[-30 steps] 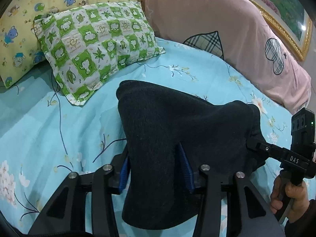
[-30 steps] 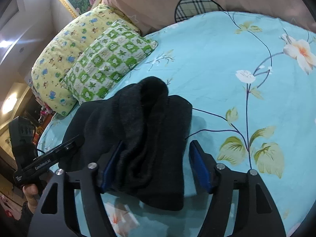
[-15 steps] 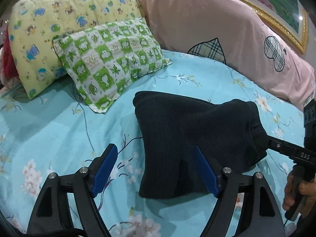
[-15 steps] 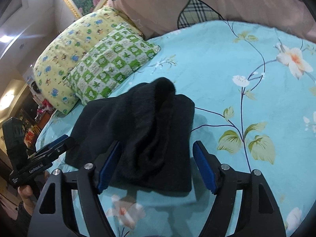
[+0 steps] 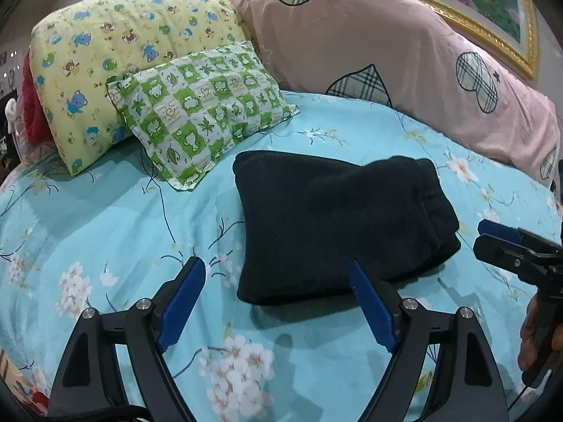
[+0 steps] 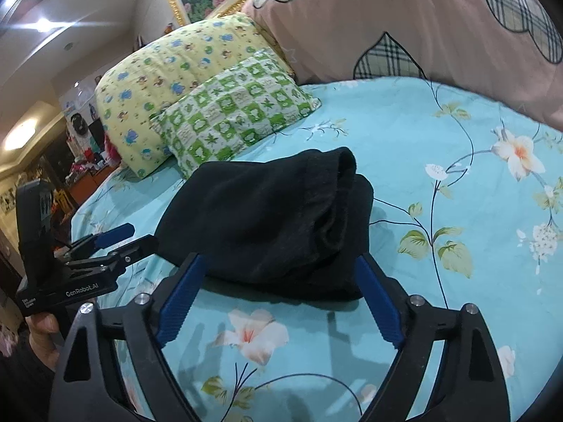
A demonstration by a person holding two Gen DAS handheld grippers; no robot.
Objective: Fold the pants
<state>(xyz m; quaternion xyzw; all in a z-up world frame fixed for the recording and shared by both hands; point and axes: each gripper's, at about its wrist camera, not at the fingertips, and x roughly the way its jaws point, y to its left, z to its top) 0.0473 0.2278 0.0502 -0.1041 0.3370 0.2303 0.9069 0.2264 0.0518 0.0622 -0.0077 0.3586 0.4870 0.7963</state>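
Note:
The black pants (image 5: 334, 221) lie folded into a compact bundle on the turquoise floral bedsheet (image 5: 105, 232). They also show in the right wrist view (image 6: 278, 221), with the waistband roll at the right end. My left gripper (image 5: 274, 274) is open and empty, held just short of the bundle's near edge. My right gripper (image 6: 278, 274) is open and empty, also just short of the bundle. The right gripper appears at the right edge of the left wrist view (image 5: 492, 239). The left gripper appears at the left of the right wrist view (image 6: 119, 239).
A green checked pillow (image 5: 204, 109) lies beyond the pants, against a yellow cartoon pillow (image 5: 112, 52). A long pink bolster with plaid hearts (image 5: 387, 52) runs along the back of the bed. A gold picture frame (image 5: 492, 35) stands behind it.
Both grippers let go of the pants, opened and drew back. The bundle now rests flat on the sheet, apart from both grippers.

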